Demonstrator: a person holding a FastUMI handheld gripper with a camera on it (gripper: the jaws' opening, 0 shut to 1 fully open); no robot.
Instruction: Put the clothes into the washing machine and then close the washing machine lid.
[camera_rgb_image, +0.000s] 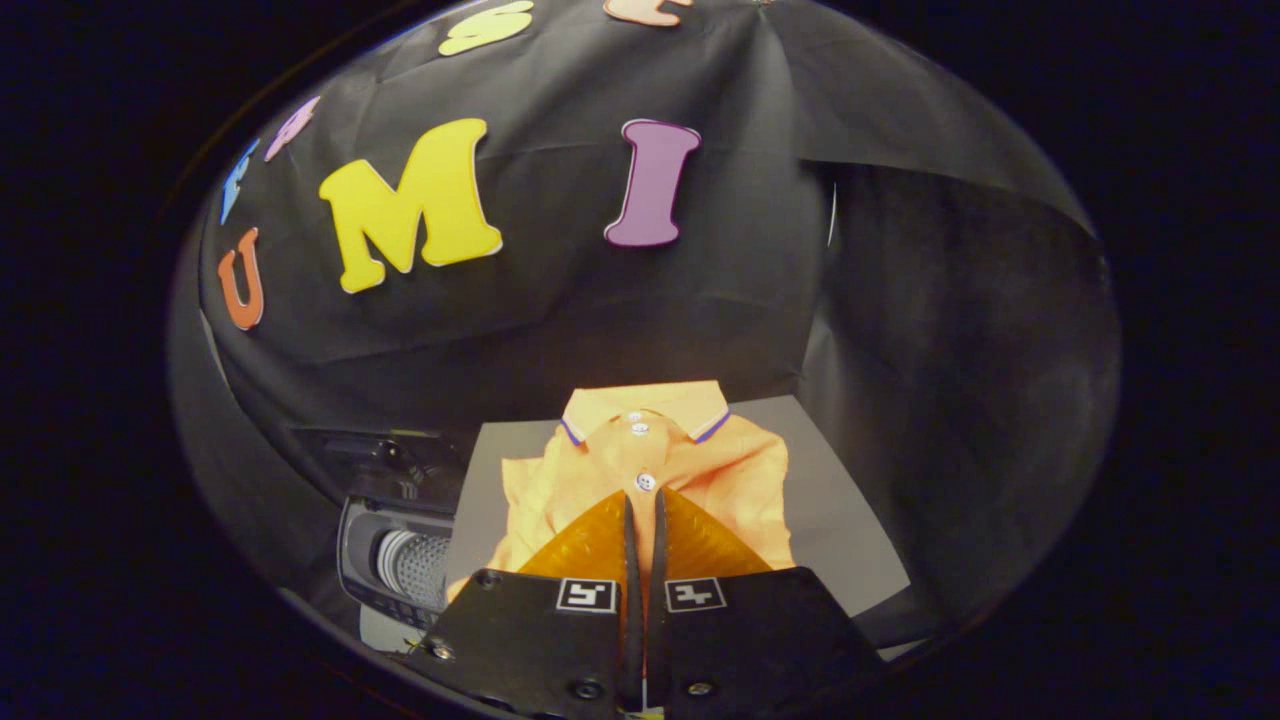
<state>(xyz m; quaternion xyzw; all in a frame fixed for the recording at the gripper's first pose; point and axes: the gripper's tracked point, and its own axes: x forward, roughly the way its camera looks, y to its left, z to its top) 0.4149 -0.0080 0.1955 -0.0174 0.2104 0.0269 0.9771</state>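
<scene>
Tongs (642, 500) clenched with only a thin slit between the fingers, nothing gripped, folded orange cotton polo shirt (700, 470) just ahead on grey surface (840, 520), open dark washing machine with perforated drum (400, 560) to their left

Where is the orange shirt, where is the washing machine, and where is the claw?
orange shirt (745, 470): gripper view, on its right shoulder.
washing machine (415, 568): gripper view, on the drum inside, left of the shirt.
claw (642, 510): gripper view, on the narrow gap between its nearly closed fingertips.

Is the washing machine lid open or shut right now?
Open: the washing machine shows its perforated drum, left of the orange shirt.
</scene>
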